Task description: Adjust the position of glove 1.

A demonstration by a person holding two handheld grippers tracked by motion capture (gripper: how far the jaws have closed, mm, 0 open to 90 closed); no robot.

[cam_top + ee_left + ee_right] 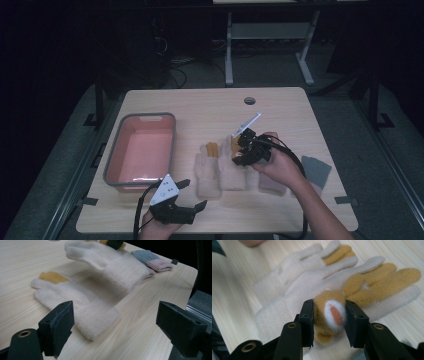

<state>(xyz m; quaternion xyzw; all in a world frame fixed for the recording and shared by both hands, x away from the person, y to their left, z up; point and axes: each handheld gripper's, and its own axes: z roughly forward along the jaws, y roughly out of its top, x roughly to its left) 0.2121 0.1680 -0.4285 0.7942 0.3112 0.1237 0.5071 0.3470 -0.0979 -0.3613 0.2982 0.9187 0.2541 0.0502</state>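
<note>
A pink bin waits at the tabletop's left, likely the gloves' destination. Right of the bin, the left hand-held gripper idles with jaws wide, nothing between them. Farther right of the bin, the right hand-held gripper pinches a cream-and-tan glove by one tan part, apparently to lift it; its fingers point away from the person, cuff toward them.

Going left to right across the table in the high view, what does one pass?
Grey-rimmed pink bin → left gripper, jaws open, at the near edge → cream glove lying flat → cream glove pinched by the right gripper → grey cloth near the right edge.
</note>
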